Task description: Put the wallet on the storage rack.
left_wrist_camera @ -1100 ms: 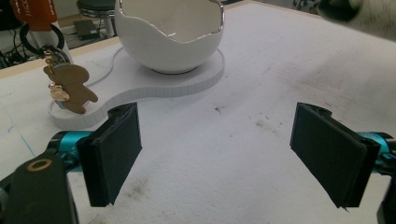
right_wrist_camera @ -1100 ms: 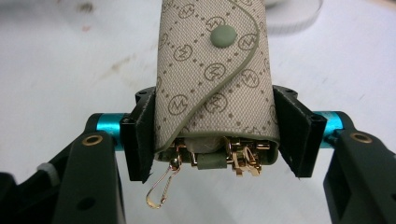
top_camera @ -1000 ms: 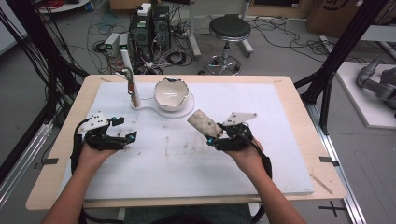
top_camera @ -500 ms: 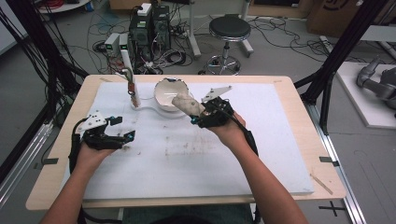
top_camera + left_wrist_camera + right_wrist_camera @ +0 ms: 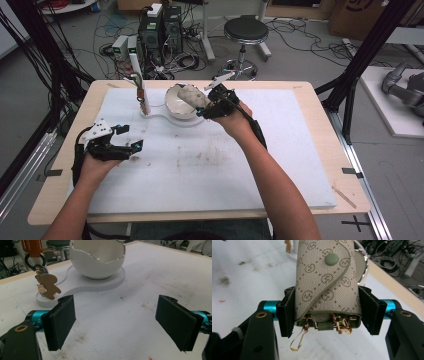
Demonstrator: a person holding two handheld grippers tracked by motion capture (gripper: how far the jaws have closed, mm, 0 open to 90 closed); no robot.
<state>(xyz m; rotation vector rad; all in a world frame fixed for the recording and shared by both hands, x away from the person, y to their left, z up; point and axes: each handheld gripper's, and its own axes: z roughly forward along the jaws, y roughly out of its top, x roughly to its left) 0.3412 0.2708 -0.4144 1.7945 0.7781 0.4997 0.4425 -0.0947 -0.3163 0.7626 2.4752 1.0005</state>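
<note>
key pouch (image 5: 325,280): beige woven fabric with a repeated monogram print, olive trim, one olive snap button, gold clips and a hook hanging from its lower end. right tongs (image 5: 327,312) clenched on it, one black pad pressed to each side. in the high view the pouch (image 5: 192,96) is held in the air over the near rim of the white bowl (image 5: 176,102), its far end inside the rim line.

bowl sits on a white base plate (image 5: 165,119) on the foam mat (image 5: 280,150); a short stand (image 5: 143,97) with a brown figure-shaped key fob (image 5: 47,287) rises from the same plate, just left of the bowl. the mat covers most of the surface (image 5: 320,107), leaving a wooden border all round. wide bare mat to the right and in front of the bowl.

left tongs (image 5: 131,145) released, jaws wide apart with nothing between them, resting low on the mat well left of the bowl.

versus a second ago: right hand has carried the pouch from mid-mat up and back to the bowl. left hand unchanged.
</note>
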